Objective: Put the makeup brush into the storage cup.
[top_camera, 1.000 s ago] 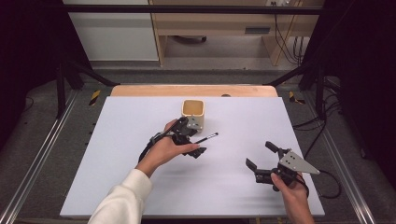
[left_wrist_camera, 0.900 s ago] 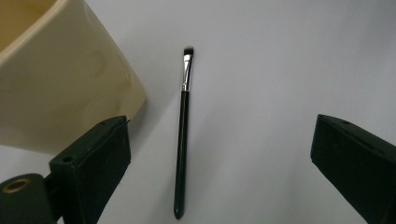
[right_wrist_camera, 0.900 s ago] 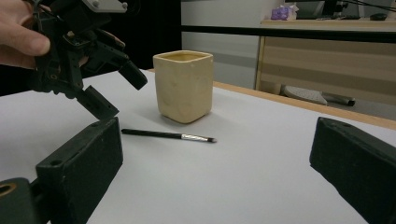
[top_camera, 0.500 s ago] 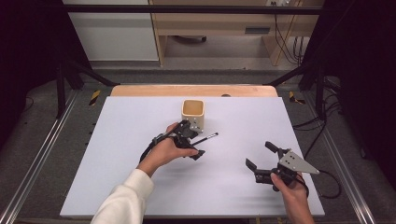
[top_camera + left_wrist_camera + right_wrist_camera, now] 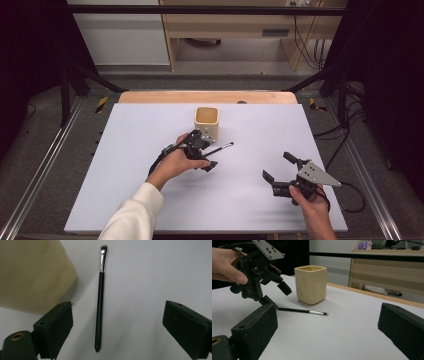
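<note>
Left gripper view is showing the slim black-handled makeup brush with a silver ferrule (image 5: 100, 307) lying flat on the pale grey desk (image 5: 150, 277), its long axis running straight away from my left tool (image 5: 117, 327), handle butt nearest me and bristle tip farthest. The jaws are standing wide apart on either side of the handle, though they have just been closing a little; the brush is sitting between them, nearer one jaw, and neither pad is touching it. The cream square ceramic cup (image 5: 32, 272) is standing just beside the brush.

From the high view, my left tool (image 5: 204, 155) is hovering over the handle end of the brush (image 5: 220, 149), which is pointing its bristles away from that tool and toward the right side of the desk (image 5: 125, 150), just in front of the cup (image 5: 206, 122). My right tool (image 5: 280, 167) is waiting well apart, jaws spread and holding nothing, so the left hand is clearly the nearer one.

I am judging that the coming move is a squeeze across the handle, so the jaws need to stay square to that axis.

I am reading no brand, label or writing on the brush or the cup.
</note>
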Tool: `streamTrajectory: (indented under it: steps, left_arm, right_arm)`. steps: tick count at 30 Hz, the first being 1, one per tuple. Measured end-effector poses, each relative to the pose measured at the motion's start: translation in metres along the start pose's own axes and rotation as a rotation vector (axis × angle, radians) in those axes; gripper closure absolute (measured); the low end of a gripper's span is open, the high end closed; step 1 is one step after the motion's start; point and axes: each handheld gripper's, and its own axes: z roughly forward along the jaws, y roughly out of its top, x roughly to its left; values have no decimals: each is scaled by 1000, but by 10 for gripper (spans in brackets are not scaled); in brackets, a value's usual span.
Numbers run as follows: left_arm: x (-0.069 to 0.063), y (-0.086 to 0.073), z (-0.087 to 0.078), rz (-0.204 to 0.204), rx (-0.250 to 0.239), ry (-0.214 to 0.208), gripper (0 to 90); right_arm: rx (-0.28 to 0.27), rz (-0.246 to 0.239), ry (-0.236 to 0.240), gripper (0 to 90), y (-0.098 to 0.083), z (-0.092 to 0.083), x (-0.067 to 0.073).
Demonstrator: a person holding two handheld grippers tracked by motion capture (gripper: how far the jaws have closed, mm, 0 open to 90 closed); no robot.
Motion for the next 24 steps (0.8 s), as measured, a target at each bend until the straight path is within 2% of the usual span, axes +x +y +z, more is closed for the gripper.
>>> streamTrajectory:
  steps: [2,11,14,24]
  left_arm:
    - [1,-2,1,-3,0,0,153]
    - [1,-7,6,-23,11,-3,242]
    - [1,-8,8,-49,20,-5,279]
    - [2,-14,14,-56,59,31,441]
  right_arm:
    - [1,1,-1,30,0,0,0]
    - [2,-4,0,30,0,1,0]
    - [4,-3,0,30,0,1,1]
    - [4,1,-1,32,0,1,1]
